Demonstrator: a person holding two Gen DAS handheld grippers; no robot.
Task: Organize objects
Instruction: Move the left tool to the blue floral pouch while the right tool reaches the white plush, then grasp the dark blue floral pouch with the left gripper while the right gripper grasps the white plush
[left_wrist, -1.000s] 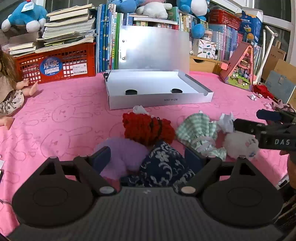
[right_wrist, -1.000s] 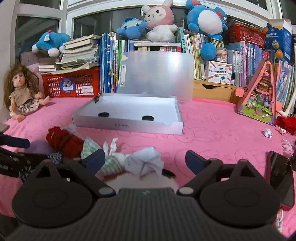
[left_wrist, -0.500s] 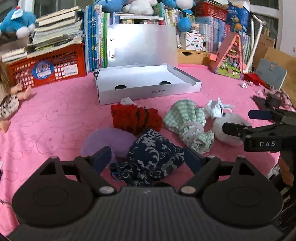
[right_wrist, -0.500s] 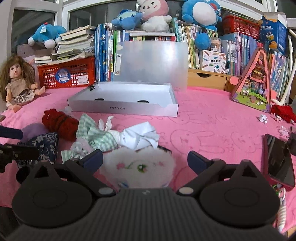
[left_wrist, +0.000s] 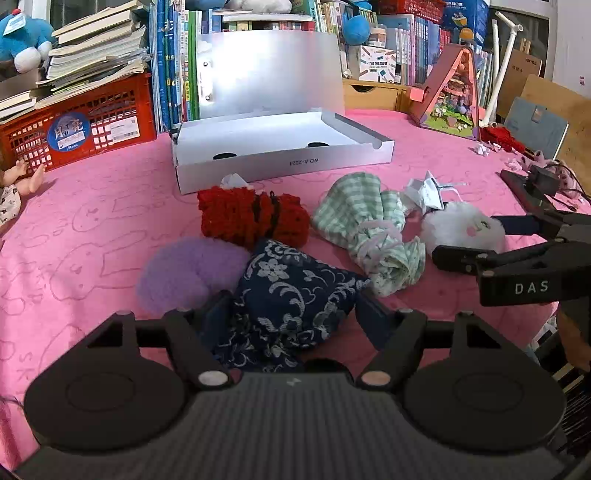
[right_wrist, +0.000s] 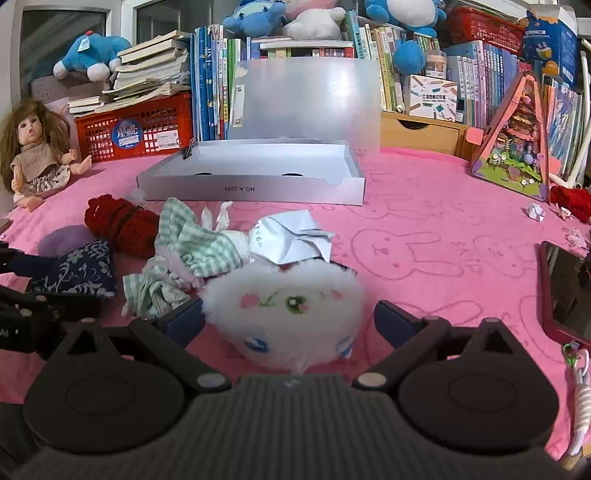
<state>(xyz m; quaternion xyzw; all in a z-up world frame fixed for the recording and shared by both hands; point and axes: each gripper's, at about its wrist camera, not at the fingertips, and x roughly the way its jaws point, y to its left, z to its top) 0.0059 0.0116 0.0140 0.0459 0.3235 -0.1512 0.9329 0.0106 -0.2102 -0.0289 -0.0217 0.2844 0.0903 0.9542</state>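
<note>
Small soft items lie on the pink cloth in front of an open white box (left_wrist: 280, 155). My left gripper (left_wrist: 295, 314) is shut on a navy floral pouch (left_wrist: 291, 295). Beside it lie a purple fuzzy pouch (left_wrist: 188, 273), a red knitted roll (left_wrist: 251, 218) and a green checked bag (left_wrist: 369, 229). My right gripper (right_wrist: 288, 317) stands open around a white fluffy pouch (right_wrist: 284, 306), which also shows in the left wrist view (left_wrist: 461, 225). Folded white paper (right_wrist: 291, 240) lies just behind it.
A red basket (left_wrist: 77, 125) with books, upright books and plush toys line the back. A doll (right_wrist: 33, 147) sits at the left. A pink triangular toy house (right_wrist: 517, 140) stands at the right. A phone (right_wrist: 565, 288) lies at the right edge.
Both grippers have moved forward onto their pouches. The left jaws have closed in on the navy pouch. The white pouch now sits between the right fingers.
</note>
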